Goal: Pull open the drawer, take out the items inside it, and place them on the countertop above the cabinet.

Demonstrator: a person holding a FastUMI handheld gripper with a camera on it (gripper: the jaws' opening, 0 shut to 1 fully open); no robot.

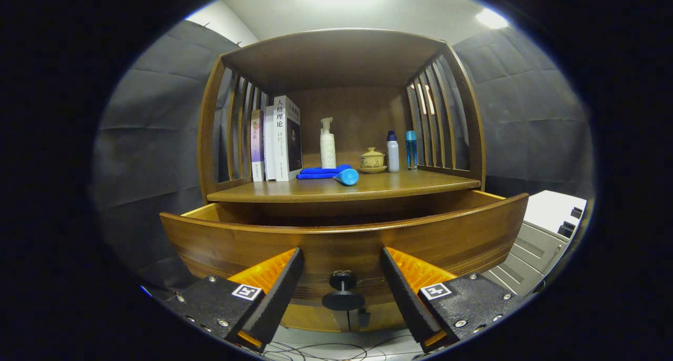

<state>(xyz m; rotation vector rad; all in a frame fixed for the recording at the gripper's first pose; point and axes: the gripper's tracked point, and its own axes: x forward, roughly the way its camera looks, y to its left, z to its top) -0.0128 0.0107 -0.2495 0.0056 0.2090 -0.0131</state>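
Nearest of all, the gripper (342,292) is being held with its two fingers spread wide apart and nothing clasped in them. Between the fingers, touching neither, the dark round knob (343,292) of the drawer (273,240) is being shown. That drawer is being seen pulled out from the wooden cabinet (468,119), its curved front standing just ahead of the fingers; what lies within is being hidden by the front panel. Above and beyond the drawer, the countertop (420,182) is being occupied by several things. A blue cloth (318,172) is lying flat near the middle, with a light blue tube (348,177) lying just beside it at its right end. Behind these a white pump bottle (327,144) is standing upright. To its left three books (276,139) are standing against the slatted side. To its right a small lidded cup (372,159) on a saucer, a white bottle (393,152) and a blue bottle (411,150) are standing in a row.
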